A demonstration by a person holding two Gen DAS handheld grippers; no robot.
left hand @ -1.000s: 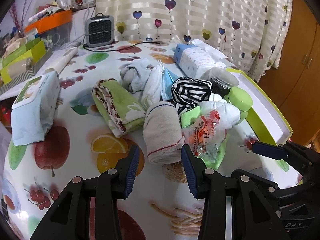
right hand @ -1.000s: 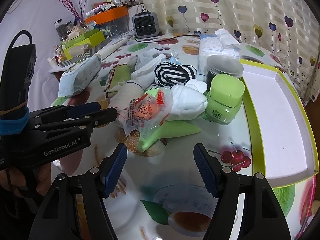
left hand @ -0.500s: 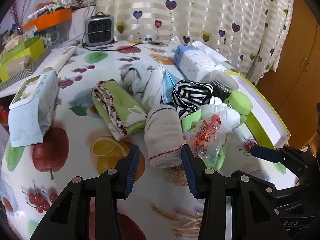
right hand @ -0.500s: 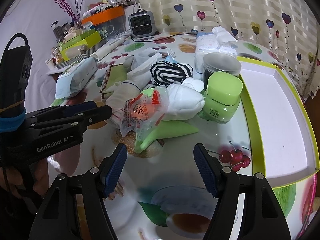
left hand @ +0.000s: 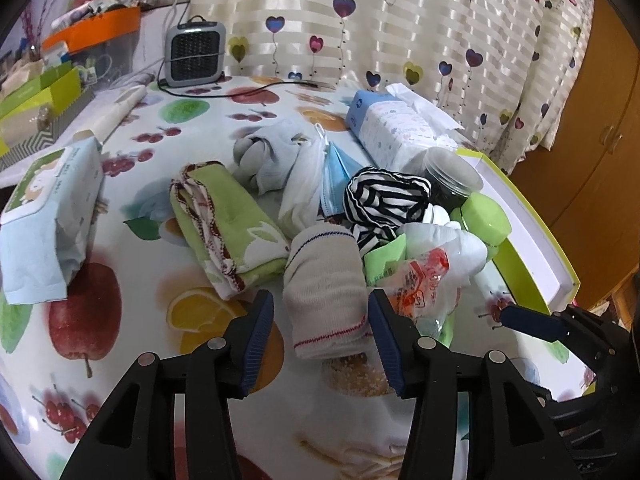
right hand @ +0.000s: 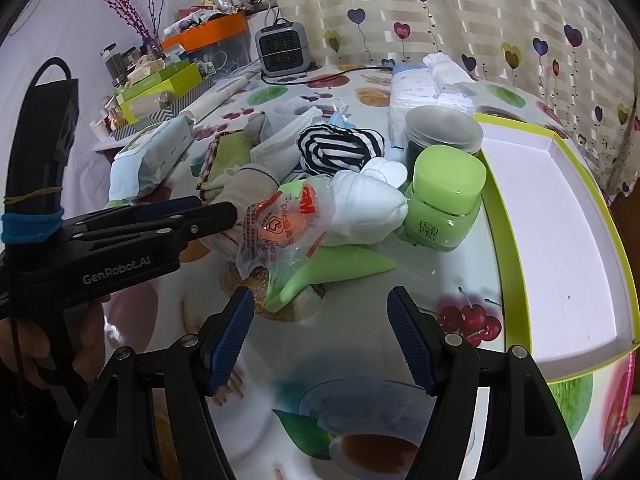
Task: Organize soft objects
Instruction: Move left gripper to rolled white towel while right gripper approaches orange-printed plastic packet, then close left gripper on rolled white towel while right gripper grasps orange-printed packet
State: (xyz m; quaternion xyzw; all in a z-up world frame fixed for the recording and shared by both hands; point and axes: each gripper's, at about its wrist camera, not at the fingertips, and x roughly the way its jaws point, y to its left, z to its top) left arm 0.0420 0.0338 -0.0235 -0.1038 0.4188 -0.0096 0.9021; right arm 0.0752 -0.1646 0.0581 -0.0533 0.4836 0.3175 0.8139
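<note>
**Left fingers widen around the rolled sock**

Since a second ago the left gripper (left hand: 321,334) has crept slightly nearer the pile and its jaws have just been opening. Now they stand wide, one to each side of the near end of the beige sock (left hand: 326,280), pads not pressing; nothing is held.

Right gripper (right hand: 320,334) hangs wide open and empty over bare desk (right hand: 360,320), short of the pile.

Sock: rolled knit, light and soft by the look. It should squash under the pads, so take it across the thick middle of the roll, not the loose cuff end with the red stripe.

Touching the sock's right side is a crinkly mask packet (left hand: 416,280); a closing pad could catch its film.

Behind lie the green towel (left hand: 224,224), striped cloth (left hand: 380,200) and grey socks (left hand: 264,156).

White tray (right hand: 560,240) sits right, probably the destination.
</note>
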